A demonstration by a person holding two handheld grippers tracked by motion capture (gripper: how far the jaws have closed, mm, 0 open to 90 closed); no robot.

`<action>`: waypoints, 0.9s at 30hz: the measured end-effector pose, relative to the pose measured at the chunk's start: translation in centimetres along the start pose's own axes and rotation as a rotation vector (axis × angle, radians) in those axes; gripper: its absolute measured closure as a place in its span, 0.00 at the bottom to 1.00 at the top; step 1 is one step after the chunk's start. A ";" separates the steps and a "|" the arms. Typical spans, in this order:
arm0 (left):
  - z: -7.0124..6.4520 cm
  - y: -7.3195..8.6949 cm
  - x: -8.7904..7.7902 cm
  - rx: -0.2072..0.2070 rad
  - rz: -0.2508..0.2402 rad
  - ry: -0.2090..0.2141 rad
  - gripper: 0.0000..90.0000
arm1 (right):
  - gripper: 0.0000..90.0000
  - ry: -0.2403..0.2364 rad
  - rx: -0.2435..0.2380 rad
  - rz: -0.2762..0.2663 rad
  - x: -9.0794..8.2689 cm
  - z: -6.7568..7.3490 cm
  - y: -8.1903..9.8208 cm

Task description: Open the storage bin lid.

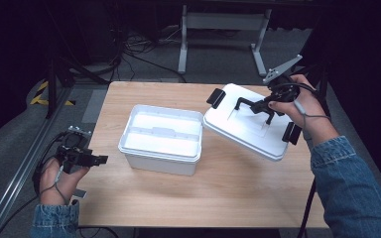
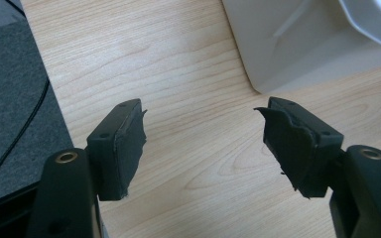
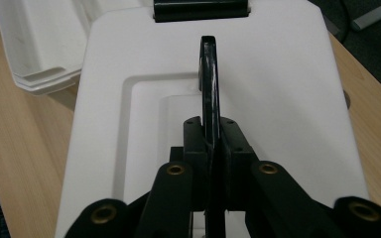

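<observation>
Holding a white lid (image 1: 248, 126) aloft beside an open white storage box (image 1: 161, 139) on a wooden table (image 1: 218, 188).

Starting at far left: left gripper (image 1: 96, 159) at the table's left edge, jaws spread wide with bare wood between them, gripping nothing. Then the box, open-topped, near the table's middle. Further right: lid tilted in the air, its low corner just beside the box's right rim. Far right: right gripper (image 3: 212, 144) clamped tight on the lid's black handle (image 3: 209, 84), black latches (image 1: 216, 97) at both lid ends.
</observation>
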State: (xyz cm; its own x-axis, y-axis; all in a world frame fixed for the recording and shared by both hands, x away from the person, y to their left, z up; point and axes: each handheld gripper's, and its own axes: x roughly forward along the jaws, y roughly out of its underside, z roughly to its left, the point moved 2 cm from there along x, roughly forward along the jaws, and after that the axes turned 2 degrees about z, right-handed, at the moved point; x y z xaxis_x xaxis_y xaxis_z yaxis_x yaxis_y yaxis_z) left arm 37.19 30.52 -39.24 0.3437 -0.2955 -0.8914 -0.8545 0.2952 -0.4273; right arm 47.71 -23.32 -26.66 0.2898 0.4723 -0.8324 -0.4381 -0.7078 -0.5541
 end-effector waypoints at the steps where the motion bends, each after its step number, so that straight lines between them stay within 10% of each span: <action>1: 0.0 0.0 0.0 0.000 0.000 0.000 0.37 | 0.94 0.000 0.007 0.002 0.3 -0.3 0.4; 27: 0.1 -0.6 0.7 0.011 0.013 0.007 0.36 | 0.94 0.010 0.145 0.069 7.0 -4.5 6.4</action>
State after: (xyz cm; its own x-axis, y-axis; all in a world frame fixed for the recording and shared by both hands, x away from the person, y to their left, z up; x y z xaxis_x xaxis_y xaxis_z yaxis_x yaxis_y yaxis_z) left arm 37.98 30.24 -39.60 0.3301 -0.2985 -0.8955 -0.8543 0.3090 -0.4179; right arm 50.80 -26.87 -36.06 0.2625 0.4194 -0.8690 -0.5757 -0.6547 -0.4898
